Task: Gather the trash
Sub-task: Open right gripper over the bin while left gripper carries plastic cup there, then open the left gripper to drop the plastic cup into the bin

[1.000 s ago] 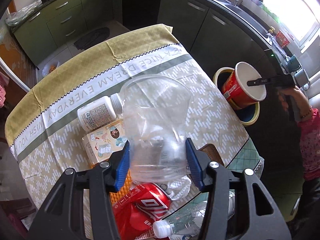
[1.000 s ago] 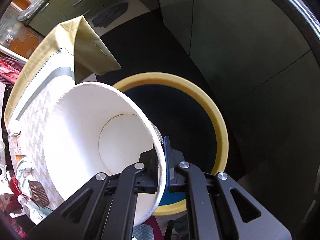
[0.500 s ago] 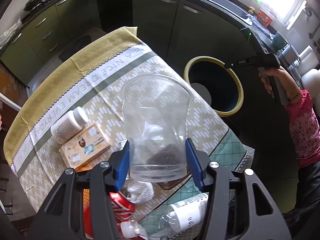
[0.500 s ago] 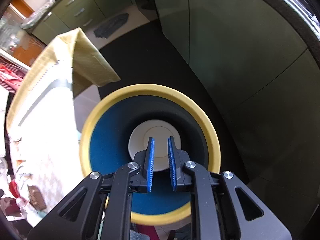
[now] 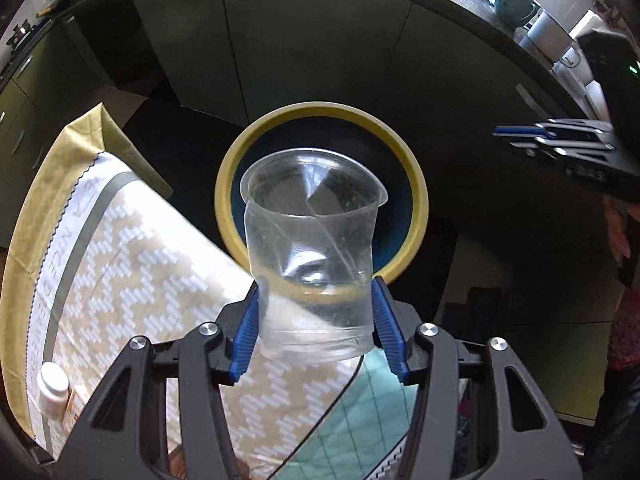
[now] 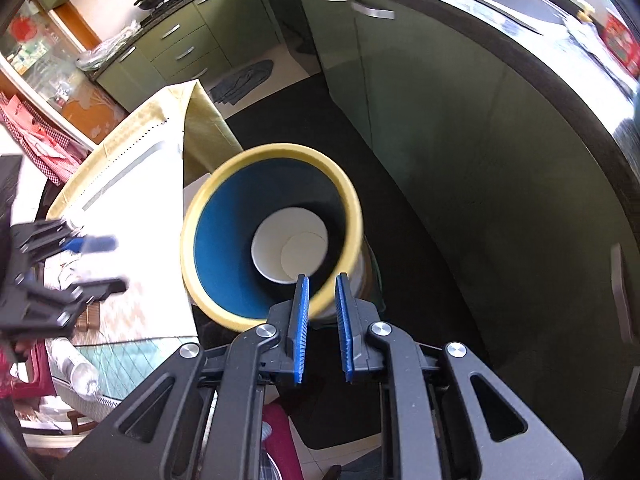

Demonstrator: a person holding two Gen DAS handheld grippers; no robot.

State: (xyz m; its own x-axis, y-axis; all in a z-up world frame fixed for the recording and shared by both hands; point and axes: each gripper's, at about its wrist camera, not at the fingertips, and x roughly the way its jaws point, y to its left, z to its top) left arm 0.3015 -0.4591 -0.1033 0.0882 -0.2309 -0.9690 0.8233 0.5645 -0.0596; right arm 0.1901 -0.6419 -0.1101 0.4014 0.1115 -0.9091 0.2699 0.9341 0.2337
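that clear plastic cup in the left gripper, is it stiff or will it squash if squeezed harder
Probably squashy: the clear plastic cup already shows creases and an out-of-round rim between the left hand-held gripper pads. Likely very light, since it looks thin-walled and empty. Its smooth wall may slip, so a firmer squeeze risks buckling it.

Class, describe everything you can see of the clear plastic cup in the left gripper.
The clear plastic cup is thin, see-through and creased, its rolled rim bent out of round. It looks empty. The left gripper clamps its base between blue pads, mouth pointing away, in front of the yellow-rimmed bin.
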